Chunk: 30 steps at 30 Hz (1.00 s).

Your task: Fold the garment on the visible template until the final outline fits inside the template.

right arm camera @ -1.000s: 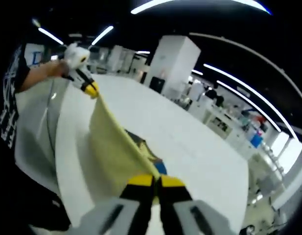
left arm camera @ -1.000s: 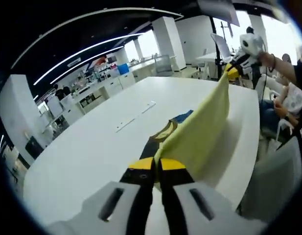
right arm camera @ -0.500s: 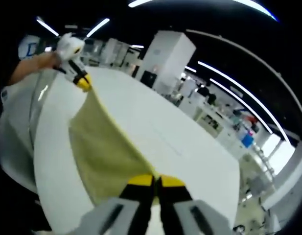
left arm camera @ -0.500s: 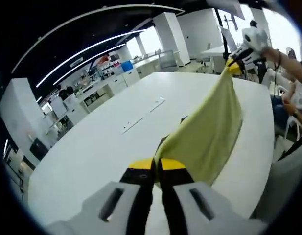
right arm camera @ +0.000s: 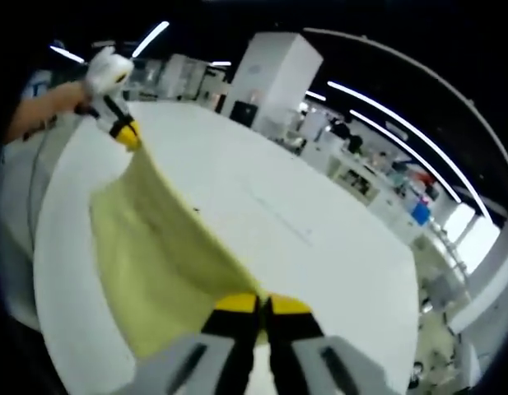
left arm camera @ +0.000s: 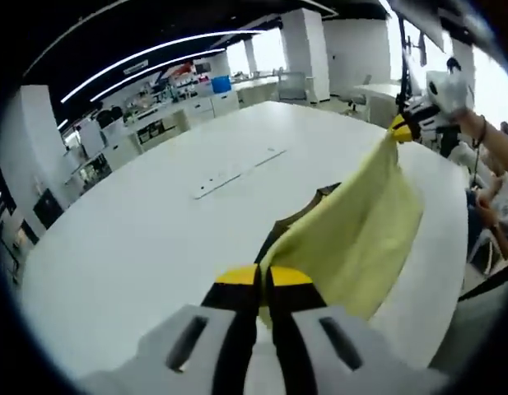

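Holding the yellow garment (left arm camera: pixel 352 234) up in the air, I have one corner pinched tight in my left tongs (left arm camera: pixel 263 276) and another corner pinched tight in my right tongs (right arm camera: pixel 263 303). The cloth hangs stretched between them, above the white bench (left arm camera: pixel 146 239). In the left gripper view I see my right tongs far off at the top right, and a dark strip (left arm camera: pixel 299 216) on the bench just behind the cloth's edge. A pale flat strip (left arm camera: pixel 237 171) lies farther back.

The garment (left arm camera: pixel 352 230) hangs between both grippers above the table (left arm camera: pixel 155 239), seemingly untouching.
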Available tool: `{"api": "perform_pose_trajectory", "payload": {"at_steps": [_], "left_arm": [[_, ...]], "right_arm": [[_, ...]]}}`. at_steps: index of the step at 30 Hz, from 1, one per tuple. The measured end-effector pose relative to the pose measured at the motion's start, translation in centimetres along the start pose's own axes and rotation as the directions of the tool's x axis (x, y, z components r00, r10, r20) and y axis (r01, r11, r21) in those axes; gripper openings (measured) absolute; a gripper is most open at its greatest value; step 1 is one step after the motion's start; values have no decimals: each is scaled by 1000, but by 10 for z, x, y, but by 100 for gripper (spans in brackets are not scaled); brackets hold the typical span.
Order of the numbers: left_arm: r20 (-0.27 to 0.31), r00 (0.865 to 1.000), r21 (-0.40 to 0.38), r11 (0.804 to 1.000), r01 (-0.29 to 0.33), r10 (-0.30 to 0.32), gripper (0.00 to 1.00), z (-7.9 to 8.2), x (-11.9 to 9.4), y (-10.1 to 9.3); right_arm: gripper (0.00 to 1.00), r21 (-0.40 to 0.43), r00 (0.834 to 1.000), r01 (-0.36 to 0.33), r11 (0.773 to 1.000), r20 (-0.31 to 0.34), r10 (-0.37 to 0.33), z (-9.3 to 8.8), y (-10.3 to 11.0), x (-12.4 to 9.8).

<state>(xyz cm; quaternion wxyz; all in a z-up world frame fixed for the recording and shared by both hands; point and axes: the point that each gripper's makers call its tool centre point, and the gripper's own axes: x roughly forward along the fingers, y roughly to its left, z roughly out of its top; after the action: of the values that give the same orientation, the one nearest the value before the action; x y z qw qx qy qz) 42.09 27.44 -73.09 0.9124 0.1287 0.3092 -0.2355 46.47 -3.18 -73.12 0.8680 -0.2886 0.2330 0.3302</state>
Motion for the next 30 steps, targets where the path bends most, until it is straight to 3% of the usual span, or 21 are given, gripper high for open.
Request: {"api": "perform_pose_trajectory", "payload": {"at_steps": [17, 22, 30], "left_arm": [[-129, 991, 34, 999, 32, -27, 1, -38, 69, 21], [-149, 988, 32, 998, 51, -45, 1, -49, 81, 23], [-151, 987, 18, 998, 65, -61, 1, -58, 89, 24]], "right_arm": [[0, 59, 991, -72, 996, -111, 78, -37, 3, 73], [0, 75, 985, -82, 994, -146, 93, -49, 6, 89], [0, 82, 979, -85, 993, -178, 99, -60, 9, 97]]}}
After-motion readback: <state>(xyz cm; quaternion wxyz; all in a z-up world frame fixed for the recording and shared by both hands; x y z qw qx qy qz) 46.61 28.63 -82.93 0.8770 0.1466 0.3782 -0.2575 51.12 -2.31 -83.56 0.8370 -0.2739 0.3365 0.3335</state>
